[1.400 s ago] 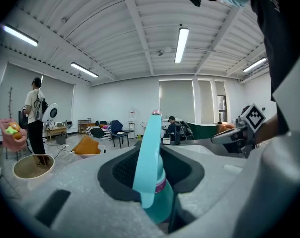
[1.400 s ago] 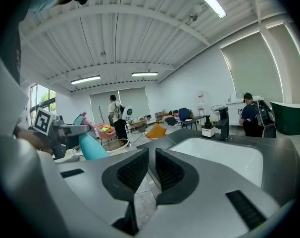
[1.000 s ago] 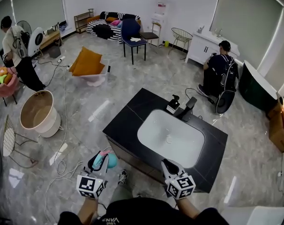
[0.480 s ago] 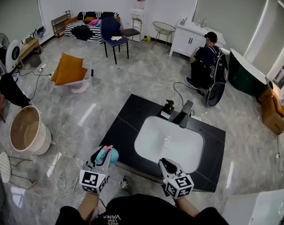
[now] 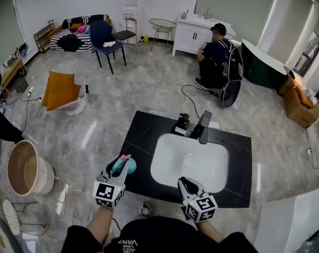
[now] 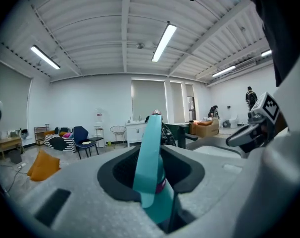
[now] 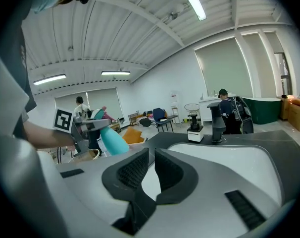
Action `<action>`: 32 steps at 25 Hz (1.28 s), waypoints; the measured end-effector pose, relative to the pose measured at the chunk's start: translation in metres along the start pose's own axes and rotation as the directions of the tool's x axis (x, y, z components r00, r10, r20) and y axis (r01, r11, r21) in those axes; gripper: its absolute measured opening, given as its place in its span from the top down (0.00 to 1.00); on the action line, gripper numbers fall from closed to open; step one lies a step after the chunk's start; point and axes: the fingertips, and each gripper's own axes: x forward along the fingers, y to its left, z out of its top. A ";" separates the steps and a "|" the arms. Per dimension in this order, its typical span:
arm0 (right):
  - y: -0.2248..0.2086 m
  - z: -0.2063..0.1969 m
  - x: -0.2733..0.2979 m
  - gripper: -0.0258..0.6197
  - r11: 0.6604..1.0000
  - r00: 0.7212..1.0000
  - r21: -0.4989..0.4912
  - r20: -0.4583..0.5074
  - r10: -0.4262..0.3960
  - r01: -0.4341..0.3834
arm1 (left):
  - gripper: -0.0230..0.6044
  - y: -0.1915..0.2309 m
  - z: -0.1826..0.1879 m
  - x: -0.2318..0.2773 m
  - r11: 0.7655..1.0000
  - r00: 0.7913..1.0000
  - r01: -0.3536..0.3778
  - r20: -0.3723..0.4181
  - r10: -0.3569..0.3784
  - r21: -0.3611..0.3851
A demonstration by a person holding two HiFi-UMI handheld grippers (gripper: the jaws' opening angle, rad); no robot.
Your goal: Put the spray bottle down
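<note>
My left gripper is shut on a teal spray bottle with a pink trigger. It holds the bottle in the air over the front left corner of the black counter. In the left gripper view the teal bottle stands upright between the jaws of the left gripper. My right gripper hovers at the counter's front edge below the white sink. Seen in its own view, the right gripper has its pads together with nothing between them. That view also shows the bottle off to the left.
A black faucet and a small black dispenser stand behind the sink. A person crouches at the back by a white cabinet. On the floor to the left are a white tub, an orange cushion and cables.
Both grippers have come nearer the counter. The left one has carried the bottle from over the floor to the counter's front left corner. The head view has swung right.
</note>
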 end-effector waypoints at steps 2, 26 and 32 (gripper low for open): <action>-0.004 0.000 0.001 0.90 0.999 1.000 0.012 0.002 -0.031 0.030 | 0.77 0.004 0.001 0.019 0.999 0.999 0.036 0.001 -0.036 0.016; -0.040 -0.023 -0.031 0.90 0.910 0.927 0.183 -0.021 -0.376 0.373 | 0.77 0.000 0.002 0.238 0.949 0.954 0.298 -0.066 -0.293 0.100; -0.047 -0.027 -0.043 0.90 0.882 0.904 0.203 -0.036 -0.427 0.425 | 0.77 -0.003 -0.006 0.274 0.945 0.945 0.317 -0.108 -0.308 0.084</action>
